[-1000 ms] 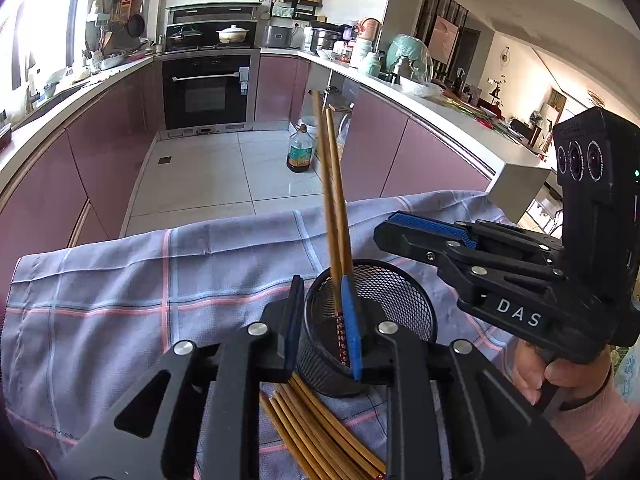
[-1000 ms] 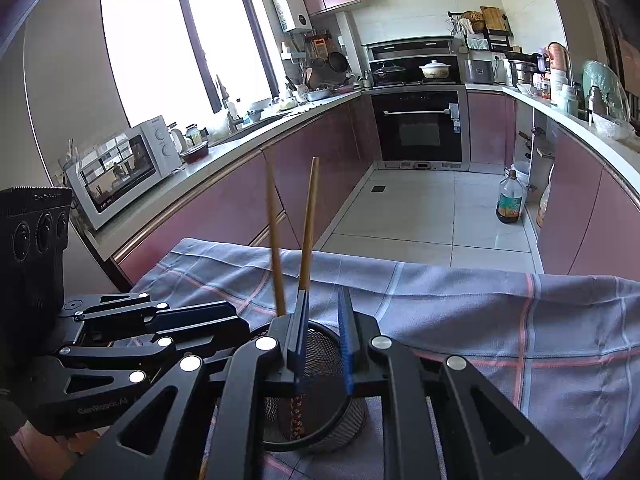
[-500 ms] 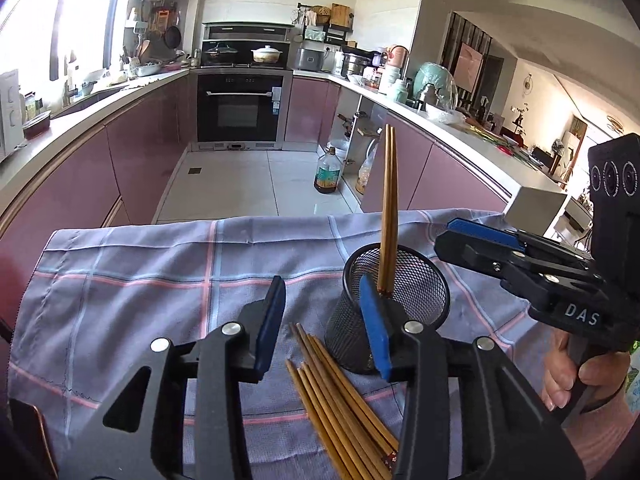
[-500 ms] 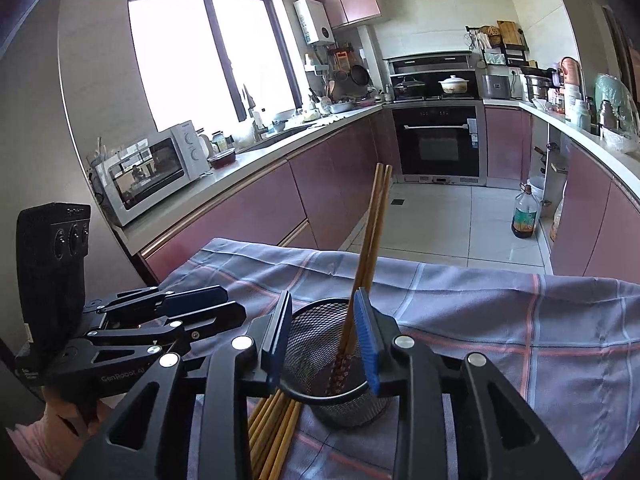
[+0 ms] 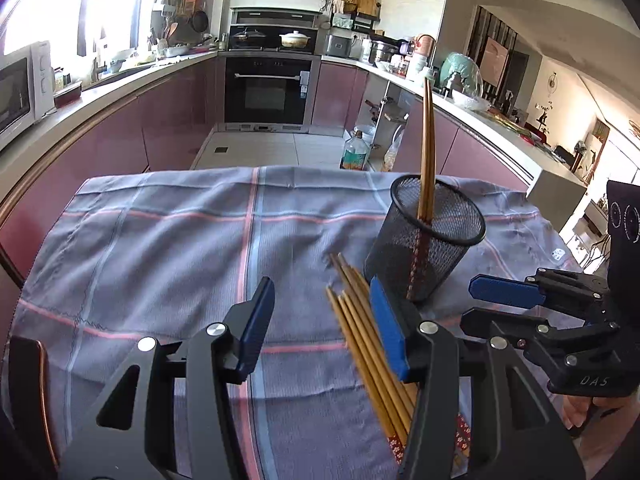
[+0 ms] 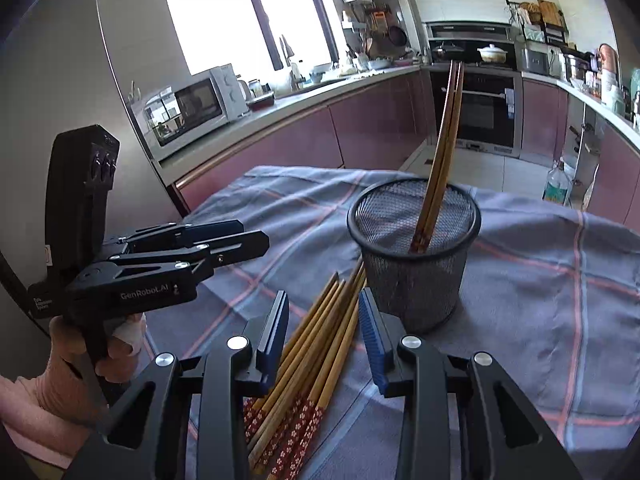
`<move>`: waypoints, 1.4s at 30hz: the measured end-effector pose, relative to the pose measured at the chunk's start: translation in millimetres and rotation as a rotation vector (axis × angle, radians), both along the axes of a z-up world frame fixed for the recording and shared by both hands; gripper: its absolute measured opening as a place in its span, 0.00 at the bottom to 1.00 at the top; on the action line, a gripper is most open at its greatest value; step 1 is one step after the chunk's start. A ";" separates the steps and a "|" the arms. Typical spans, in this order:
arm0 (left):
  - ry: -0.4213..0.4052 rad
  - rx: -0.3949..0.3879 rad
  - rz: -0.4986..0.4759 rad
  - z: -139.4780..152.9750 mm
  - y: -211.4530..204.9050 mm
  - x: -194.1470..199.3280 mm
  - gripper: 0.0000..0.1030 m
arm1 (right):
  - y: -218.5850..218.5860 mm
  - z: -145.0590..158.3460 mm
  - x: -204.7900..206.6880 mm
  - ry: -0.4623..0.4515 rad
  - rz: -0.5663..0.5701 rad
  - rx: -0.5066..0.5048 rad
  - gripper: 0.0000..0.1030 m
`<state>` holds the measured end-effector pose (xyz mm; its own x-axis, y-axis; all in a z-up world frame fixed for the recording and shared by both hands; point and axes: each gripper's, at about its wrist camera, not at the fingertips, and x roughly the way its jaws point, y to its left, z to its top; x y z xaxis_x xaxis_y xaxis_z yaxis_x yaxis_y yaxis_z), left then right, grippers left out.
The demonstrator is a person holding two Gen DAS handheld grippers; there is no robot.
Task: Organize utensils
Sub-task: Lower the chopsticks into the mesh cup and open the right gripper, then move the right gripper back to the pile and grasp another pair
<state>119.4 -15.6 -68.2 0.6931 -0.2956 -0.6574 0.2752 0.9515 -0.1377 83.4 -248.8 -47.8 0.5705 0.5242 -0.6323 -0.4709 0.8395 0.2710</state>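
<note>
A black mesh cup point(image 5: 428, 240) stands on the checked cloth; it also shows in the right wrist view point(image 6: 414, 256). Two wooden chopsticks point(image 5: 427, 152) stand in it, leaning on the rim, also seen in the right wrist view point(image 6: 440, 152). A pile of several chopsticks point(image 5: 372, 344) with red patterned ends lies on the cloth in front of the cup point(image 6: 312, 360). My left gripper point(image 5: 324, 320) is open and empty, near the pile's left side. My right gripper point(image 6: 324, 328) is open, its fingers either side of the pile, above it.
The grey-blue checked cloth point(image 5: 160, 248) covers the table. The table's far edge drops to the kitchen floor. A microwave point(image 6: 192, 108) sits on the counter at left. In the right wrist view the left gripper point(image 6: 180, 252) is at left.
Both grippers let go of the two chopsticks, which now stand in the cup. Both opened wide and drew back toward the pile on the cloth.
</note>
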 end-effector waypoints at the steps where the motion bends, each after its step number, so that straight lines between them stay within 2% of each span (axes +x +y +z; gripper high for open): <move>1: 0.014 0.007 -0.003 -6.1 0.0 -1.7 0.48 | 1.5 -7.4 -0.2 0.023 0.003 -0.004 0.33; 8: 0.084 0.039 -0.023 -38.3 -5.5 -6.6 0.48 | 10.7 -33.9 -4.6 0.091 0.011 -0.049 0.30; 18: 0.139 0.066 -0.069 -60.3 -21.2 -15.0 0.48 | 6.0 -48.6 -4.5 0.128 -0.034 -0.070 0.27; 27: 0.168 0.079 -0.070 -70.6 -27.1 -12.6 0.49 | 11.2 -54.1 -2.6 0.114 -0.051 -0.123 0.23; 42: 0.168 0.118 -0.072 -73.7 -31.1 -11.3 0.49 | 15.4 -54.9 0.0 0.101 -0.062 -0.164 0.23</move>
<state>108.1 -46.6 -141.9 0.5508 -0.2543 -0.7949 0.3255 0.9425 -0.0760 83.5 -233.4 -102.8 0.5283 0.3751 -0.7617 -0.3942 0.9029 0.1712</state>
